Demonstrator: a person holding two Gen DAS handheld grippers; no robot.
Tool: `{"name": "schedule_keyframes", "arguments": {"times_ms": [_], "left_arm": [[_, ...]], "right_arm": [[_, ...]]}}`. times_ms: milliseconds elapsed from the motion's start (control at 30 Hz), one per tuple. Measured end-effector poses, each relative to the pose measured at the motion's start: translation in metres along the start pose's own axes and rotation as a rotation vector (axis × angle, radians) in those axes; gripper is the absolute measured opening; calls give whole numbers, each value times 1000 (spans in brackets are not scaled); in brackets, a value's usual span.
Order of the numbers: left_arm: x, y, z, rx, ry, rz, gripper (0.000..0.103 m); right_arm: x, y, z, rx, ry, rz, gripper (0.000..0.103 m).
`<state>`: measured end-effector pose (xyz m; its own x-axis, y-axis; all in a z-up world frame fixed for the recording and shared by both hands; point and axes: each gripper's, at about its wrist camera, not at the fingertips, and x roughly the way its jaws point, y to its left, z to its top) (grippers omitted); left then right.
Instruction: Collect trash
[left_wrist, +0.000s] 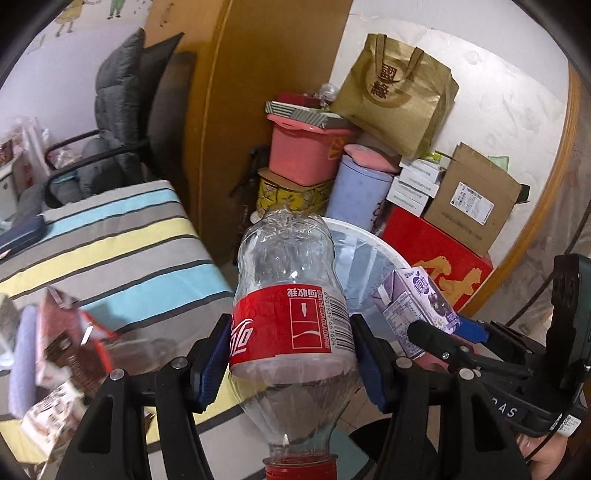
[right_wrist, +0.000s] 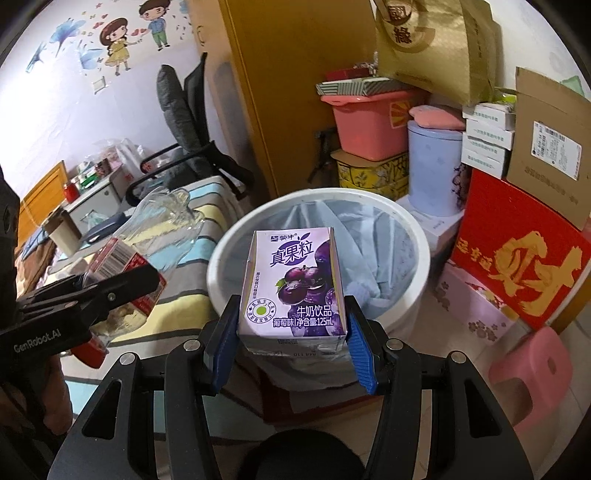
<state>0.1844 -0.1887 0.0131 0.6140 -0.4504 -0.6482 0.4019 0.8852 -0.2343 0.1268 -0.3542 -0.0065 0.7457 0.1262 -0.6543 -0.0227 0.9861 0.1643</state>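
Now the job looks to be at the carry-and-drop step: both pieces of trash are held and the bin (right_wrist: 317, 236) sits close ahead. The left gripper (left_wrist: 290, 354) is clamped on the empty bottle (left_wrist: 291, 295) across its red label, cap end toward the camera. The right gripper (right_wrist: 291, 325) is clamped on the purple drink carton (right_wrist: 293, 286), which stands upright between the blue pads. In the right wrist view the carton hangs over the bin's near rim, with the lined opening at twelve o'clock from it. In the left view the bin lies behind the bottle, toward one o'clock. Next, I judge, each load must come fully over the opening before its jaws part.
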Motion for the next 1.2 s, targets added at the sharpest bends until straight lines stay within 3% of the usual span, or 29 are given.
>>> {"name": "schedule_keyframes", "arguments": {"times_ms": [467,1200], "left_arm": [[47,-4,10,-10,74,-67,63],[42,-12,21,2,28,-68,73]], "right_arm": [[22,-20,6,0,50,-49,55],[18,-23,7,-6,29,-61,56]]}}
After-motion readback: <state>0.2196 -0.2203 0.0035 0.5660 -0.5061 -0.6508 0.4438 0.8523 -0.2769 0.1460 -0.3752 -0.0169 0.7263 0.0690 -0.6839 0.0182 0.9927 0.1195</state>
